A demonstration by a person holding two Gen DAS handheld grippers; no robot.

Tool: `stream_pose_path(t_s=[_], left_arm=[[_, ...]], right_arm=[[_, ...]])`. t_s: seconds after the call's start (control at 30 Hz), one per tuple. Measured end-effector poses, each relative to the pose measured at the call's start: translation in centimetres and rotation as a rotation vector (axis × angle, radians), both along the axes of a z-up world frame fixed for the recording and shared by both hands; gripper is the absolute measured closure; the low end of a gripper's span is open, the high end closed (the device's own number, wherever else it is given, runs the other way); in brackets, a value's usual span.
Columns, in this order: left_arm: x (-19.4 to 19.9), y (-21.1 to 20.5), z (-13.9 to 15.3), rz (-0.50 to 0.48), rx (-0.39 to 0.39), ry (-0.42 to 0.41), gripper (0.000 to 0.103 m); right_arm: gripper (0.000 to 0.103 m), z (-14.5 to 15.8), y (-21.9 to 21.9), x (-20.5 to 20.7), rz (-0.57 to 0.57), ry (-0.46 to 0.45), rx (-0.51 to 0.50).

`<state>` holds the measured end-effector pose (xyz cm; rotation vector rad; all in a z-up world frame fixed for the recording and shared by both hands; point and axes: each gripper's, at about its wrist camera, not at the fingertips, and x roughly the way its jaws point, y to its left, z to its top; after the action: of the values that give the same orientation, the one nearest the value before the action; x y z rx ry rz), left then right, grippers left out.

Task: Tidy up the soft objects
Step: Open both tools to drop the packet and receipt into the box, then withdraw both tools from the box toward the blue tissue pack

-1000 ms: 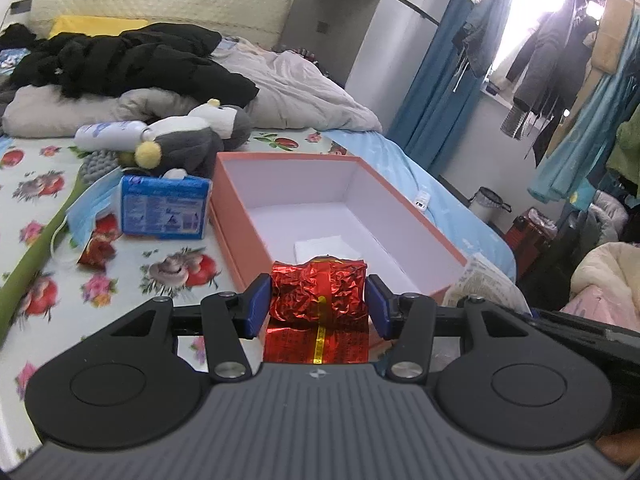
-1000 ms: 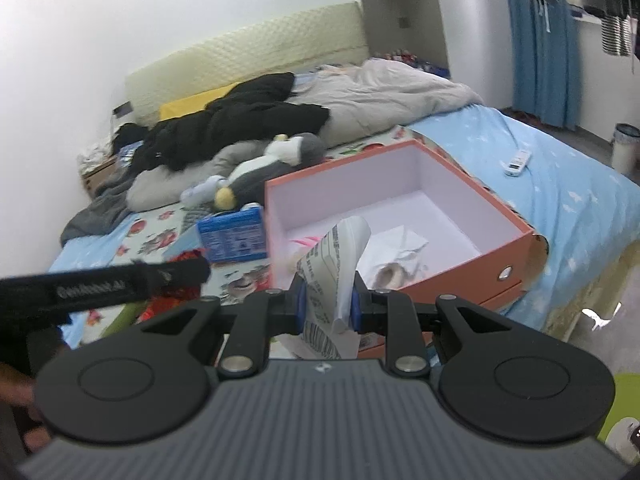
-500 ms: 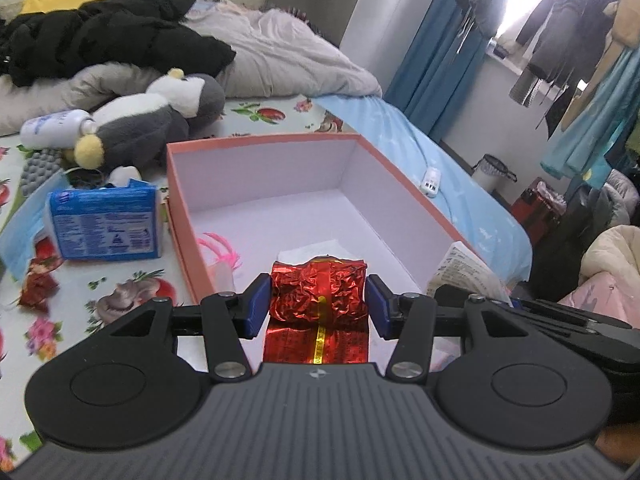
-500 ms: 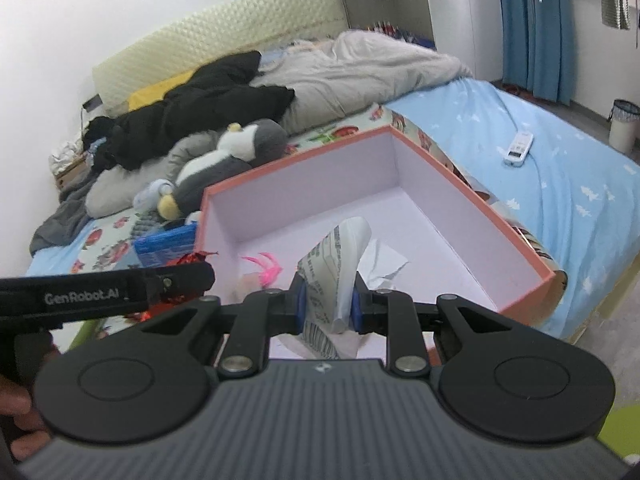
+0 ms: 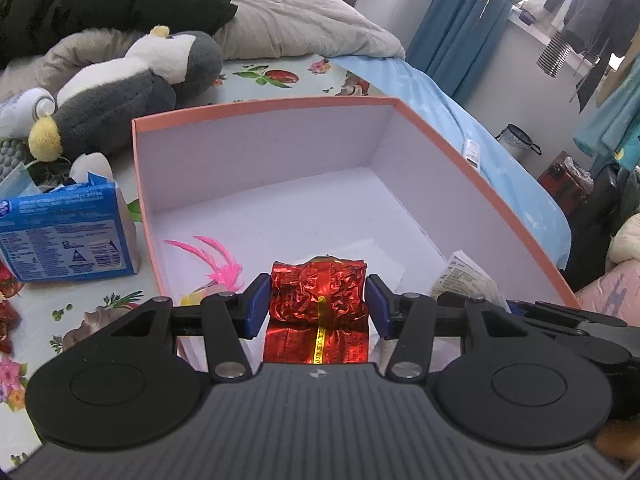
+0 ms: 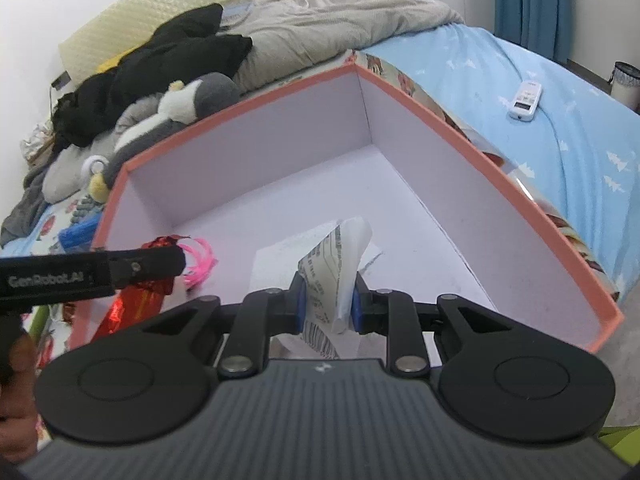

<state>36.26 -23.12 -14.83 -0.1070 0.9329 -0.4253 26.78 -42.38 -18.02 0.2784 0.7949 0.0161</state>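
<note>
My left gripper is shut on a crinkled red foil packet and holds it over the near end of the open orange box. My right gripper is shut on a white printed packet, also over the box. A pink feathery item and a white sheet lie on the box floor. The left gripper and red packet also show at the left of the right wrist view.
A grey and white plush penguin lies beyond the box on the floral sheet. A blue tissue pack sits left of the box. Black clothes and a grey duvet lie behind. A white remote rests on the blue sheet.
Both grippers moved forward and over the box, still holding their packets. The box now fills both views, and the pink item inside has come into sight.
</note>
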Motion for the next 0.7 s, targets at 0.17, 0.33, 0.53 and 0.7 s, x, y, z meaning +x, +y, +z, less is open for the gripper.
stream_pose_path(t_s=[0.17,0.33,0.53,0.7], left_arm=[[0.2,0.1,-0.4,0.0,0.021,-0.001,0.045],[-0.7,1.1,0.5,0.005,0.029,-0.01,0.045],[-3.9,3.0,3.4,0.019,0.019,-0.057,0.045],[-7.7,4.9,6.3,0.025,0.004,-0.104,0.045]], right_arm=[[0.068,-0.8,-0.2,0.7,0.0,0.017,0.004],[0.044,-0.4,-0.2,0.0,-0.001,0.018,0.027],[0.044,2.0,0.7,-2.3,0.0,-0.02,0.009],[0.044,4.6,2.2,-5.1,0.012,-0.062,0.006]])
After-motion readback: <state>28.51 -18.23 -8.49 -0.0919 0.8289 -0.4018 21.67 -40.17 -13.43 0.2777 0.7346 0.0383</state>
